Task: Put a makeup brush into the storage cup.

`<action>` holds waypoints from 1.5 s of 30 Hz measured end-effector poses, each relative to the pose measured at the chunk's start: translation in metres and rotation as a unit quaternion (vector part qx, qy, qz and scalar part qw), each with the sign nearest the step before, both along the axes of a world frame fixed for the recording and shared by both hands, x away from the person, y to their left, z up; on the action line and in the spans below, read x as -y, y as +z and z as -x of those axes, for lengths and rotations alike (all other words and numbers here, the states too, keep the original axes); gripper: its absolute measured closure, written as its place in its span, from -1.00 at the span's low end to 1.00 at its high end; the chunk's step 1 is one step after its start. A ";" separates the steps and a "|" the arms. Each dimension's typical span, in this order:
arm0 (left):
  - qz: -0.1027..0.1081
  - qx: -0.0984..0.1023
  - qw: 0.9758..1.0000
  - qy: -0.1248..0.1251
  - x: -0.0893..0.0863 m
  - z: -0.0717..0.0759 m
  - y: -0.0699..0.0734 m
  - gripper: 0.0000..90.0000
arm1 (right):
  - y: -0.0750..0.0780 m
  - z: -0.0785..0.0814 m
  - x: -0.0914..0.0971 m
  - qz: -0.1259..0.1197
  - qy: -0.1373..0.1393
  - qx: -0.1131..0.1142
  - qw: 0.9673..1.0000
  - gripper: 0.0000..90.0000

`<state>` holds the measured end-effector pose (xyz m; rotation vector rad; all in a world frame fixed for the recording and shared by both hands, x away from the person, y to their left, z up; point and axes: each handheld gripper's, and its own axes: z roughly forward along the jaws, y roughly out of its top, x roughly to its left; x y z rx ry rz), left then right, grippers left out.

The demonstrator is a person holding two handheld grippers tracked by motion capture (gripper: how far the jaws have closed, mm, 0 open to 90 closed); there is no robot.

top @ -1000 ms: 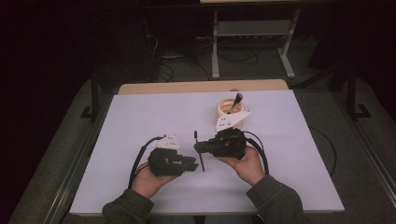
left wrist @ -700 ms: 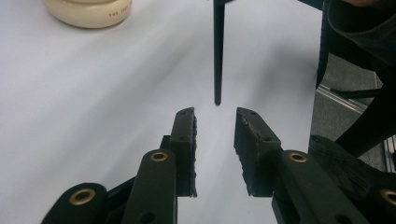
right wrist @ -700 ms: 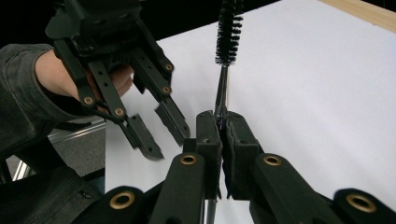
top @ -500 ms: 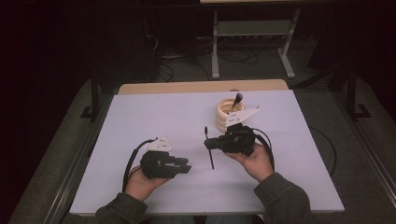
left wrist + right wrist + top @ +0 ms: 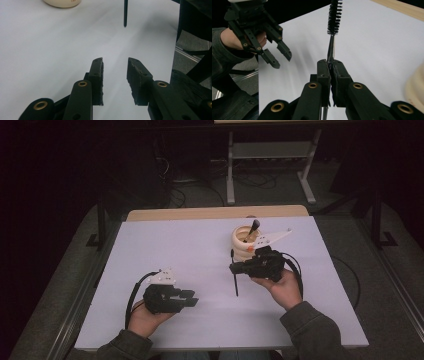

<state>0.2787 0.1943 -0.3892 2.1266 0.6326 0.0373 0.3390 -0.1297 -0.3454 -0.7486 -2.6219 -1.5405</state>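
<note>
While clamped, brush [image 5: 333, 17] in right tool [image 5: 331, 65].

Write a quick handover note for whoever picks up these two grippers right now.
Right gripper: shut on the thin black bristle brush, gripped on its stem, held above the white table beside the ribbed cream holder.
Left gripper: jaws just been opening, nothing between them, low over the table near the person's side.
Done: brush is in the right gripper. A second dark brush stands in the holder.
Left: probably put the held brush into the holder.
</note>
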 end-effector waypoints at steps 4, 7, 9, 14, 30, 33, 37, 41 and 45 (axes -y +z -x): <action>0.004 -0.002 1.000 0.007 -0.004 0.001 -0.002 0.45 | 0.006 -0.006 0.010 0.002 -0.013 0.000 1.000 0.88; 0.003 -0.001 1.000 0.009 -0.007 0.002 -0.002 0.45 | 0.011 -0.011 0.017 0.001 -0.022 0.002 1.000 0.88; 0.004 0.001 1.000 0.012 -0.009 0.002 -0.002 0.45 | 0.014 -0.016 0.023 0.000 -0.032 -0.001 1.000 0.88; 0.004 0.003 1.000 0.017 -0.012 0.003 -0.003 0.45 | 0.022 -0.026 0.033 0.003 -0.049 -0.004 0.999 0.88; 0.010 0.005 0.999 0.030 -0.022 0.005 -0.001 0.44 | 0.057 -0.059 0.044 0.010 -0.083 0.002 0.997 0.88; 0.010 0.005 0.999 0.032 -0.023 0.005 0.000 0.44 | 0.062 -0.066 0.044 0.010 -0.088 0.005 0.996 0.89; 0.010 0.006 0.999 0.033 -0.024 0.004 0.000 0.43 | 0.065 -0.077 0.043 0.014 -0.099 0.002 0.995 0.88; 0.012 0.005 0.999 0.033 -0.025 0.004 0.000 0.43 | 0.067 -0.087 0.042 0.010 -0.107 -0.003 0.994 0.88; 0.012 0.005 0.999 0.034 -0.025 0.004 0.001 0.43 | 0.071 -0.097 0.040 0.010 -0.117 -0.006 0.993 0.89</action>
